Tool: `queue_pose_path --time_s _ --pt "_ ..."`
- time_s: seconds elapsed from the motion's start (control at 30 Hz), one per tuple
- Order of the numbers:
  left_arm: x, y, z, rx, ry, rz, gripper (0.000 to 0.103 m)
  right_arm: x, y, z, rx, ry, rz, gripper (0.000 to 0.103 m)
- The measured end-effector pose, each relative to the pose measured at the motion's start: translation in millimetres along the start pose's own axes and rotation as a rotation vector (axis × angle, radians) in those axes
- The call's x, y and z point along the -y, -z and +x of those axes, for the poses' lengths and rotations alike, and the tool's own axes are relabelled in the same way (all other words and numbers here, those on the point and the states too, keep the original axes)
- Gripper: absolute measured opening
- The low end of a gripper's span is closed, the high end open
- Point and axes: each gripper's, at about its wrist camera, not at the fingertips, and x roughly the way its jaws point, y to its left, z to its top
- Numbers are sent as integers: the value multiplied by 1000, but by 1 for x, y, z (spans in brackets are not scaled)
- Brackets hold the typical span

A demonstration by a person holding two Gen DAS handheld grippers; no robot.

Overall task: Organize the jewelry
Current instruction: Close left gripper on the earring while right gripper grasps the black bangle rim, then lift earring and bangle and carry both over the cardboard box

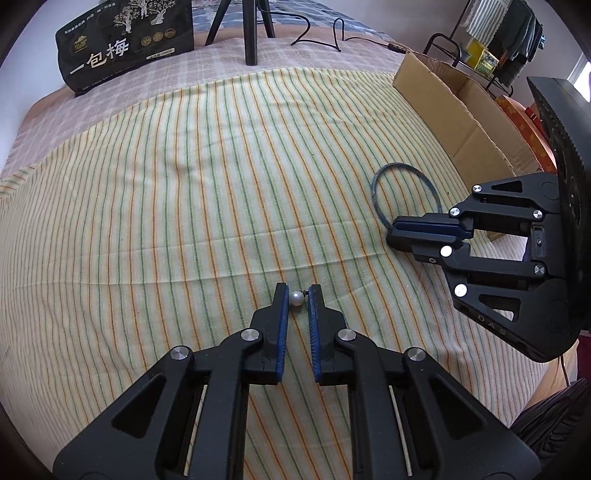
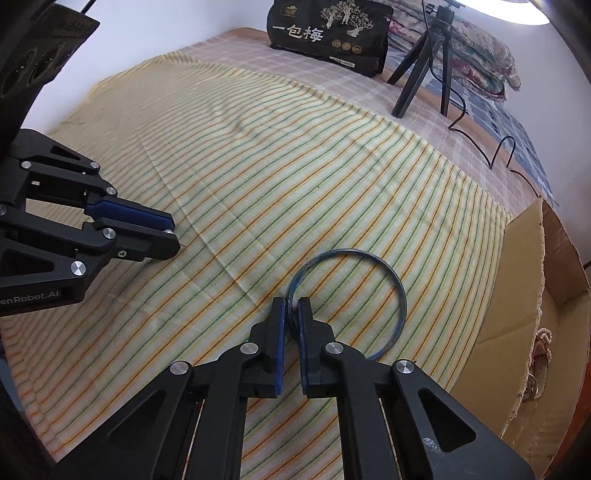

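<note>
Left gripper (image 1: 298, 295) clamped on round glossy pearl earring (image 1: 296, 298); right gripper (image 2: 291, 308) clamped on thin blue hoop bangle (image 2: 400, 295); striped woven cloth (image 1: 184, 221) beneath.

Striped cloth (image 1: 184, 221) spread under claws. Black snack bag (image 1: 125, 44) upright far ahead, tripod (image 1: 251, 33) beside it, black cable (image 1: 332, 37) trailing off right. Clothes rack (image 1: 495, 44) far right, past bed edge.
</note>
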Motion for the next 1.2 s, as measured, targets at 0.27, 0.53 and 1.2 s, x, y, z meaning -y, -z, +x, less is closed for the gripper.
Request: queue_pose_path --time_s 0.27,0.53,1.2 --pt "-2 0 -5 14 0 -12 9 10 -3 -10 34 -60 77 3" --pt "-4 -1 -18 48 11 -31 9 25 -9 -33 108 -100 159 3" --pt "5 -21 -64 158 83 -68 9 47 -11 -90 251 -70 227 2"
